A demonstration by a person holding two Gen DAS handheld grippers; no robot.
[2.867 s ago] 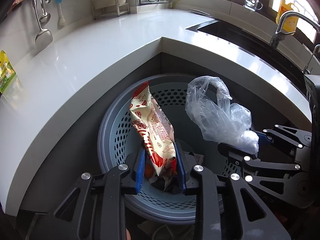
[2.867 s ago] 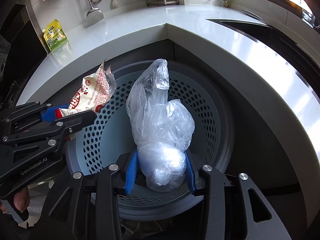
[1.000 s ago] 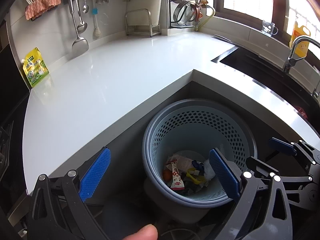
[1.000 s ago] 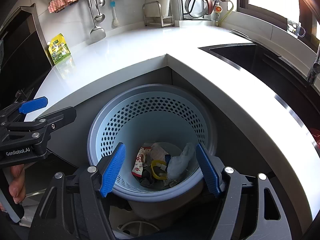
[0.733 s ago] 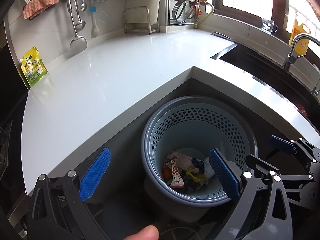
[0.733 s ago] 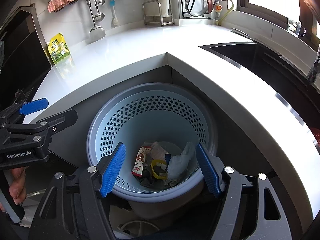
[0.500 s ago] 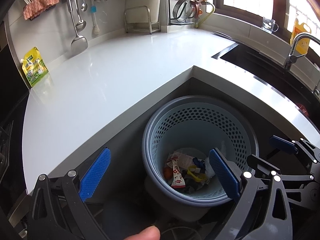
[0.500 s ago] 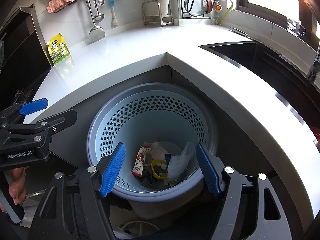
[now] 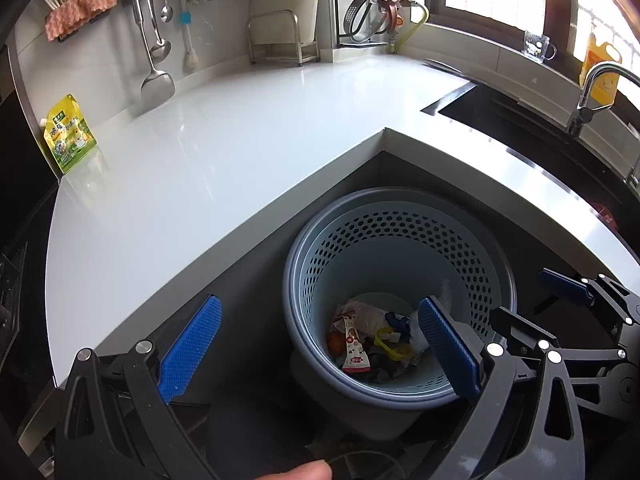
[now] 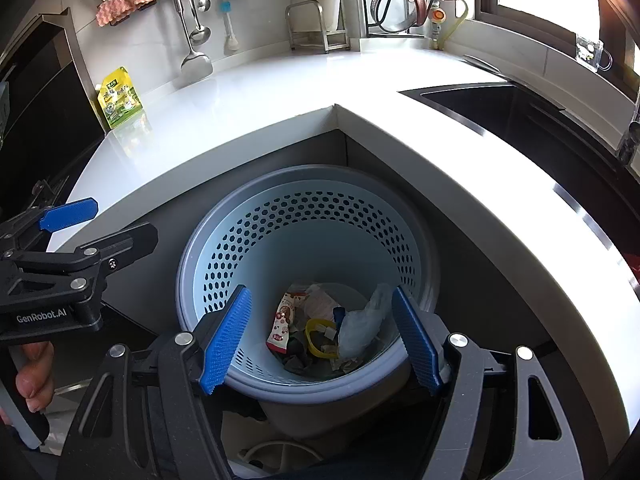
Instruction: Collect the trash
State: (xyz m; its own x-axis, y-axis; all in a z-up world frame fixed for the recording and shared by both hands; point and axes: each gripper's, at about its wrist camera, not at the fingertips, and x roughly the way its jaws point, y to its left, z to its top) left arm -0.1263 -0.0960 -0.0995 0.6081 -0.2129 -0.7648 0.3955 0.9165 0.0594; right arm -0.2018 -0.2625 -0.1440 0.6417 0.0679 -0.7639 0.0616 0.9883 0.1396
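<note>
A round blue perforated bin (image 9: 400,216) (image 10: 304,184) stands on the floor in the inner corner of the counter. At its bottom lie a red and white snack wrapper (image 9: 354,350) (image 10: 282,326), a crumpled clear plastic bag (image 10: 362,324), a yellow ring (image 10: 316,338) and other scraps. My left gripper (image 9: 316,344) hangs above the bin's left side, open and empty. My right gripper (image 10: 322,336) is held over the bin's near rim, open, with nothing between its blue pads. In the right wrist view the left gripper (image 10: 96,220) shows at the left edge.
A white L-shaped countertop (image 9: 224,136) wraps around the bin. A yellow-green pouch (image 9: 70,134) stands at its far left. Utensils (image 9: 154,56) hang on the wall, with a metal rack (image 9: 280,40) behind. A dark sink (image 9: 520,128) with a faucet (image 9: 596,88) lies to the right.
About three seconds ago the left gripper held the snack wrapper and the right held the plastic bag over the bin; both now lie inside it. Over the last second nothing has moved.
</note>
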